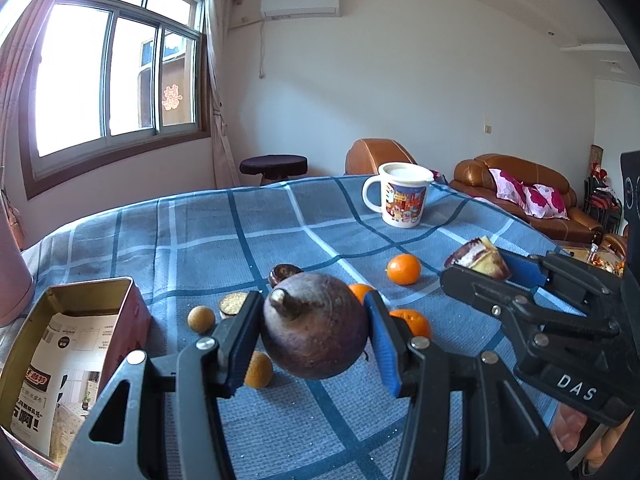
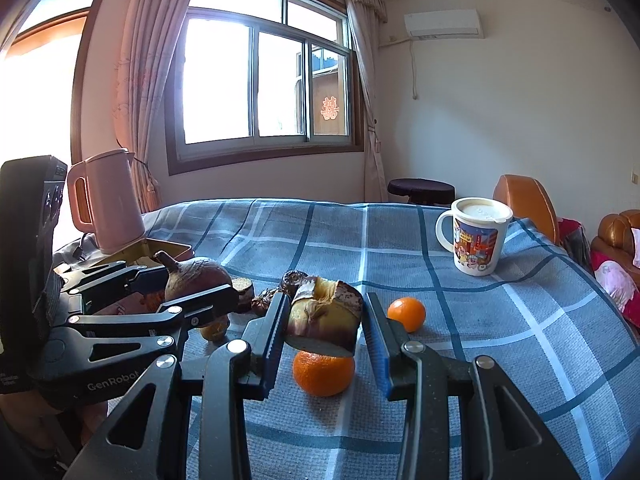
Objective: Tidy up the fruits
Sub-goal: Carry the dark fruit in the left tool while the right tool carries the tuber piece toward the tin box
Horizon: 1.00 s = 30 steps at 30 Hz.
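Observation:
My left gripper [image 1: 316, 336] is shut on a round dark purple fruit [image 1: 316, 328] with a stub stem, held above the blue checked cloth. It also shows in the right wrist view [image 2: 196, 276]. My right gripper [image 2: 324, 320] is shut on a cut wedge of purple-skinned, yellow-fleshed fruit [image 2: 324, 314], also seen in the left wrist view [image 1: 478, 258]. Oranges lie on the cloth [image 1: 404, 269] [image 2: 324, 374] [image 2: 407, 314]. Small tan round fruits [image 1: 201, 319] [image 1: 258, 370] and dark cut pieces [image 1: 232, 304] lie near the left gripper.
An open tin box [image 1: 64, 364] with printed paper inside stands at the left. A printed mug [image 1: 400, 196] with a lid stands at the far side of the table. A pink kettle [image 2: 106, 200] stands behind the box. Sofas and a stool lie beyond.

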Motion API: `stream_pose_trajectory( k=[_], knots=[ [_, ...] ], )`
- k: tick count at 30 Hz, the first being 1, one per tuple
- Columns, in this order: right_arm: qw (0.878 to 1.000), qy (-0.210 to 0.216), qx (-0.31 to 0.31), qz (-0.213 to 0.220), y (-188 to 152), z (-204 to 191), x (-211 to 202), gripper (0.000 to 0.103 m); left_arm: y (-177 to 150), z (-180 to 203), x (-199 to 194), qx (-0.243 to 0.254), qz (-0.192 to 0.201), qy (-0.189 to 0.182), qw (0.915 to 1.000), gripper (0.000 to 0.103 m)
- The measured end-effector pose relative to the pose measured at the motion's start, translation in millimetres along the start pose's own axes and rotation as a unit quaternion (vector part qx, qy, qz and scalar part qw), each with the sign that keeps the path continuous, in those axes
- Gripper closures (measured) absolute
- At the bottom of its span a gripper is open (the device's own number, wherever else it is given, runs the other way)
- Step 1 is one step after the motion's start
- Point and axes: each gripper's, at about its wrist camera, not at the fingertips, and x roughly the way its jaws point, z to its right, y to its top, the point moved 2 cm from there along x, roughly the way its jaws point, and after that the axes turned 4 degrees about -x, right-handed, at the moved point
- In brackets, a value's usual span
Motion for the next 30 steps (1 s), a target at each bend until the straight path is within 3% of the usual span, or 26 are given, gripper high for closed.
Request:
stream_pose_trajectory(
  k=[30],
  knots=[
    [0.999,-0.005,-0.008,0.035,0,-3,-13,0.064,0,-5,-19,-0.003,0.047,0.015,0.9988,0.050]
  ],
)
